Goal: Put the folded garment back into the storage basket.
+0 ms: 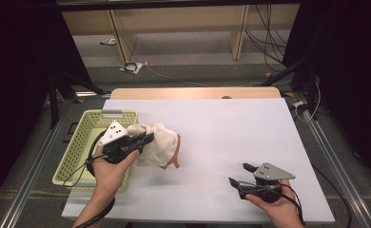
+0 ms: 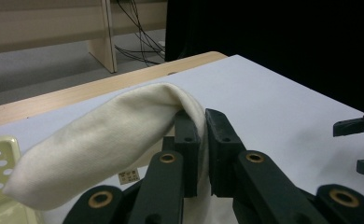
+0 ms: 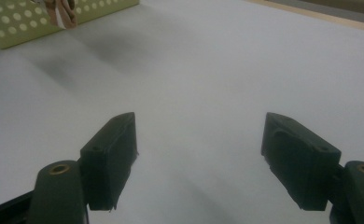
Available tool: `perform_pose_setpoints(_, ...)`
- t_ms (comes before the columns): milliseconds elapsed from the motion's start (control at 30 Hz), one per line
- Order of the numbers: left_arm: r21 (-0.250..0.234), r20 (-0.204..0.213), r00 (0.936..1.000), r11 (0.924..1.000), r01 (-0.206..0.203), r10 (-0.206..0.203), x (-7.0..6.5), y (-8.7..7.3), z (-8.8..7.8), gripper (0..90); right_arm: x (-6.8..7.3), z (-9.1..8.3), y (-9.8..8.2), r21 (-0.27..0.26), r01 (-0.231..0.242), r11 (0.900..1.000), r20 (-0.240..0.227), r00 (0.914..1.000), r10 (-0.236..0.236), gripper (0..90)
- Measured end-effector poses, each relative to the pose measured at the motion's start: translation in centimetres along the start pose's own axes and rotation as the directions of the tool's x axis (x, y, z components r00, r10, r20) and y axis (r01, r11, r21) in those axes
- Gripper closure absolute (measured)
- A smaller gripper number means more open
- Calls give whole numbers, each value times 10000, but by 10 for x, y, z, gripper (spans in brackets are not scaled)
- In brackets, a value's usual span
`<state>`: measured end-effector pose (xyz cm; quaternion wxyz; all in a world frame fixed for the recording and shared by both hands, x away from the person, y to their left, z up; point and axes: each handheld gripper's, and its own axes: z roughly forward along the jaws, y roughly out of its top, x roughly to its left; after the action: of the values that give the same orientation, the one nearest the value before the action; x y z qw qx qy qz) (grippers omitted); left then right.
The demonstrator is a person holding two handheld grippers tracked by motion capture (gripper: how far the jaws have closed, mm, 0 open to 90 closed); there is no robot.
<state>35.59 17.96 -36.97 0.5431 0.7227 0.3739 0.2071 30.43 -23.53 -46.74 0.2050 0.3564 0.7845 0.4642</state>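
A cream cloth garment with a brown trim hangs lifted above the white table, just right of the green basket. My left gripper is shut on it; in the left gripper view a fold of the cream cloth is pinched between the two black jaws of the left gripper. My right gripper rests low near the table's front right, jaws wide open with nothing between them. In the right gripper view the right gripper faces bare white table.
The pale green perforated basket sits at the table's left edge. The white tabletop has a wooden strip along its far side. Cables and wooden furniture legs lie on the floor beyond. Dark curtains flank both sides.
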Motion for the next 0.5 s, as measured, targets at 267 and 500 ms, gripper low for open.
perform_pose_setpoints(267, -92, -81, 10000, 10000, 25, -25, 3, 2, -3, 837, 0, 0, 0, -27, -9, 10000, -3, 10000, 9, 276)
perform_pose_setpoints(500, -151, -138, 9999, 9999, 55, -57, 5, 3, -6, 837, 0, 0, 0, -8, 7, 10000, 21, 10000, -7, 276)
